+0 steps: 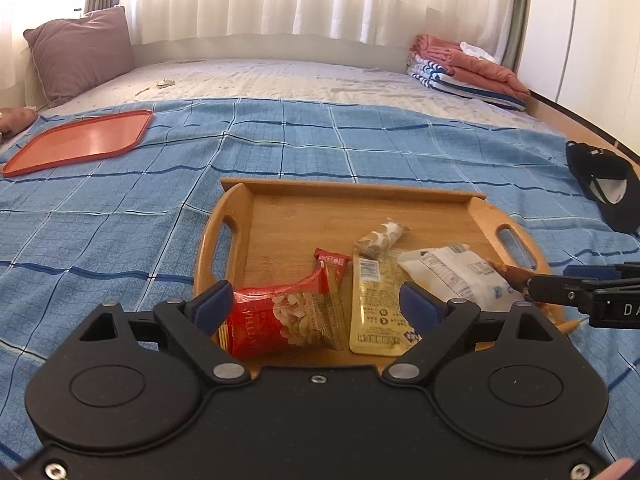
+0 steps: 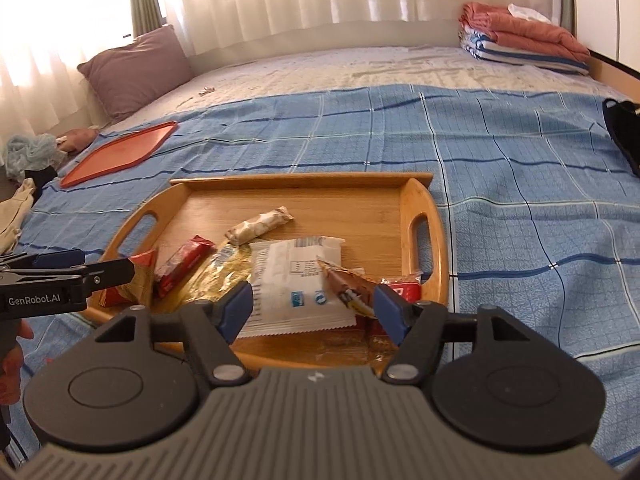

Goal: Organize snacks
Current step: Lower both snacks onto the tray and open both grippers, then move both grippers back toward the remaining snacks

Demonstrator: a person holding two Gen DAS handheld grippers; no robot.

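Note:
A wooden tray (image 1: 280,216) (image 2: 320,200) with handles lies on the blue checked blanket and holds several snack packets. My left gripper (image 1: 316,304) is open over the tray's near edge, with a red nut packet (image 1: 280,320) and a yellow packet (image 1: 376,312) between its fingers. My right gripper (image 2: 314,308) is open over a white packet (image 2: 296,280) and a brown wrapper (image 2: 348,288). A beige bar (image 1: 382,236) (image 2: 258,224) lies mid-tray. A small red bar (image 2: 184,264) lies left of the white packet.
A flat red tray (image 1: 84,140) (image 2: 120,152) lies on the blanket at the far left. A mauve pillow (image 1: 80,52) and folded blankets (image 1: 472,68) sit at the back of the bed. A dark cap (image 1: 608,188) lies at the right.

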